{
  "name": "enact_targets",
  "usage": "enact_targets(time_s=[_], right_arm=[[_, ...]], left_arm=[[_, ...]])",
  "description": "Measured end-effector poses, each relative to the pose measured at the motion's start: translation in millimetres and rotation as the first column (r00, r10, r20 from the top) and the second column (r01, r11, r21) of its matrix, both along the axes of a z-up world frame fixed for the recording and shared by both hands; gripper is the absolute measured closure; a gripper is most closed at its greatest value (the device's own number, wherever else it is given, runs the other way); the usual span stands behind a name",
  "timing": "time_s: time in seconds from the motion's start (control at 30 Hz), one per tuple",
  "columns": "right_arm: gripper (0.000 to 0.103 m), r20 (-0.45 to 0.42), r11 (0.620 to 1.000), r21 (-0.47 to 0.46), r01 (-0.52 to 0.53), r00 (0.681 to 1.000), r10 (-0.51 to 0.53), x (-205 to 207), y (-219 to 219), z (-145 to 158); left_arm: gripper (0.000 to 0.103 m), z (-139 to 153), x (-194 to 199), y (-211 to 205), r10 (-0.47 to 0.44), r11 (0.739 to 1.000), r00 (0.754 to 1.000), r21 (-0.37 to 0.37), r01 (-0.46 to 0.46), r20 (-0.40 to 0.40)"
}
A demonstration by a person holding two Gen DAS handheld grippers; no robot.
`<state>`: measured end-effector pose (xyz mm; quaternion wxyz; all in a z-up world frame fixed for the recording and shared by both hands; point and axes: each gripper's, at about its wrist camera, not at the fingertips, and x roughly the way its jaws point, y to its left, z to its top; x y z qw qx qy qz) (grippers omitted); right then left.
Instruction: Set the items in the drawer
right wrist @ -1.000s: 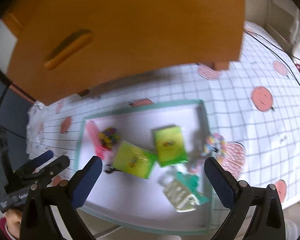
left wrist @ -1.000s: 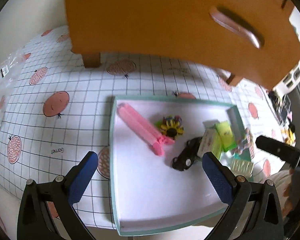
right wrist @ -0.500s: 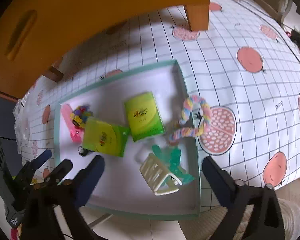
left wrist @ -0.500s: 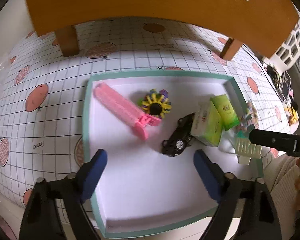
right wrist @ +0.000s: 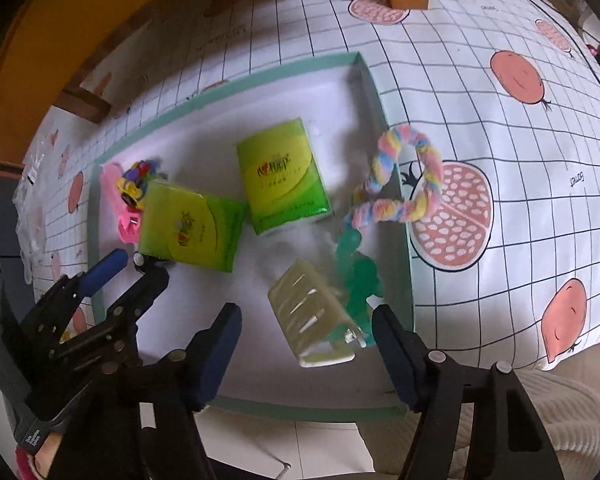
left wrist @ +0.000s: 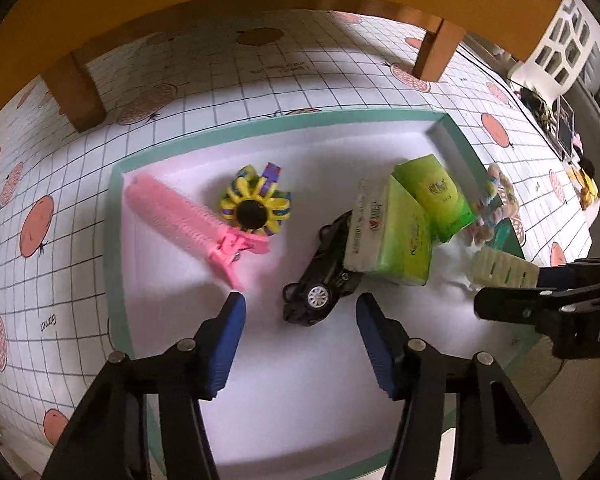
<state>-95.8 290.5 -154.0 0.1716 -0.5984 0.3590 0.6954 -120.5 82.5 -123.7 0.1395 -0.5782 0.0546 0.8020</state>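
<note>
Both grippers point steeply down, side by side. Left gripper (left wrist: 298,306): jaws closing, blue pads (left wrist: 228,334) apart, touching nothing; its black frame also shows at the left edge of the right wrist view. Right gripper (right wrist: 306,320): jaws closing, pads (right wrist: 392,354) apart, not pressing anything. A fingertip (right wrist: 46,454) of the left hand shows under the left gripper's body.

Both my claws dropped toward tray (left wrist: 118,240). Left claw (left wrist: 298,308) narrowing, now straddling black toy car (left wrist: 320,280) at 12 o'clock. Right claw (right wrist: 306,320) narrowing around cream hair clip (right wrist: 312,316). Neither touching yet.
</note>
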Motion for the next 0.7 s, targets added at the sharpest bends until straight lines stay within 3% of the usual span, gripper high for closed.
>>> enact_targets(time_s=[0.2,0.3,0.37,0.57,0.7], right_arm=[[0.040,0.022,0.999,-0.032,0.018,1.000,-0.017,0.5,-0.9,-8.2],[0.040,0.016,0.998,-0.041,0.038,0.999,-0.037,2.4,-0.1,-8.9],[0.040,0.024,0.998,-0.047,0.048,0.999,-0.047,3.4,-0.3,-10.7],[0.060,0.042,0.998,-0.042,0.054,0.998,-0.052,3.8,-4.2,-12.0],[0.062,0.030,0.995,-0.047,0.093,0.995,-0.091,6.1,-5.8,-10.4]], left_arm=[[0.050,-5.9,-9.6,10.1,-0.029,0.999,1.000,-0.020,0.028,-0.003],[0.061,-9.7,-12.1,16.5,-0.047,0.998,0.999,-0.031,0.047,0.002],[0.062,-10.2,-12.9,19.0,-0.048,0.998,0.999,-0.038,0.048,0.001],[0.074,-8.2,-13.0,22.5,-0.053,0.998,0.999,-0.039,0.053,0.007],[0.083,-8.7,-11.1,18.6,-0.036,0.999,0.999,-0.032,0.036,0.015]])
